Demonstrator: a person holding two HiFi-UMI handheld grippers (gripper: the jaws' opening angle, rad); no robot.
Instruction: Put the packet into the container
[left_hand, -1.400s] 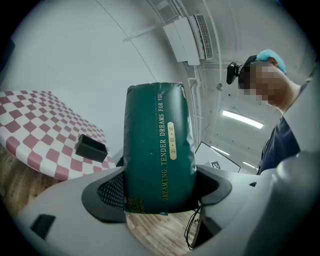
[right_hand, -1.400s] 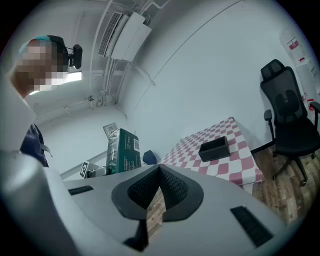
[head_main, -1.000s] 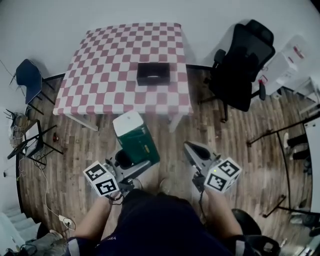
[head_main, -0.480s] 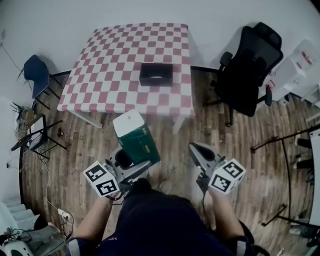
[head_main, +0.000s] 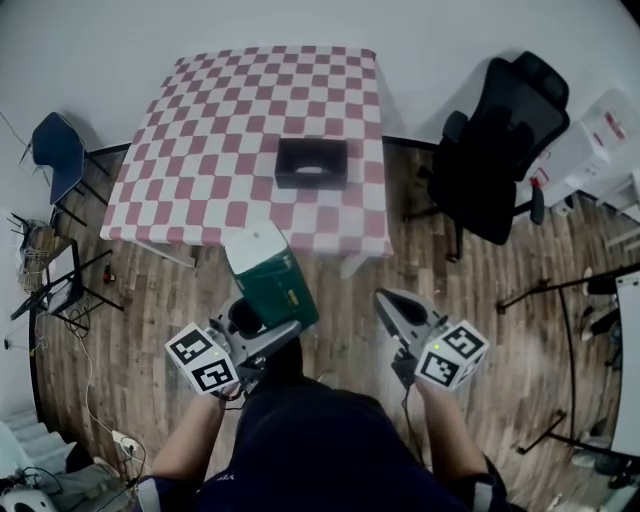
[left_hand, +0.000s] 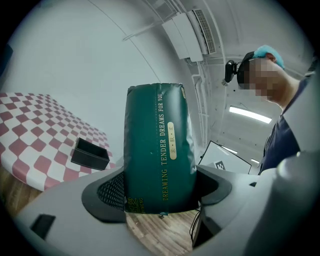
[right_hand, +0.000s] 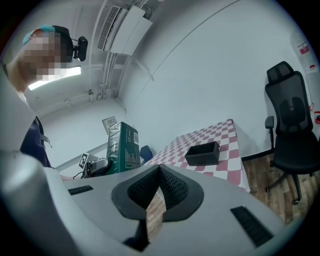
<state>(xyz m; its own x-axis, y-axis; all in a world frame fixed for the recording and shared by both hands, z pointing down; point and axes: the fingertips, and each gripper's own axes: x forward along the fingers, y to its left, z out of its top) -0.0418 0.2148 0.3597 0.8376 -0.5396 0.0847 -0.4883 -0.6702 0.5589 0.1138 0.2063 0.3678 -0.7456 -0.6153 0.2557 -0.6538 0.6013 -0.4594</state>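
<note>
Green foil is showing between the jaws of the left tool (left_hand: 160, 192), which is gripping the packet (left_hand: 159, 145) by its lower end and holding it upright out over the wooden floor (head_main: 350, 290). The right tool (right_hand: 154, 194) is carrying nothing, its jaws meeting at the tips. The black container (head_main: 311, 162) is sitting on the checked surface (head_main: 200, 130), well apart from the packet, with no packet in it. The pick-up is looking done, by this showing. The carry across to the surface and the release into the container are both remaining.
</note>
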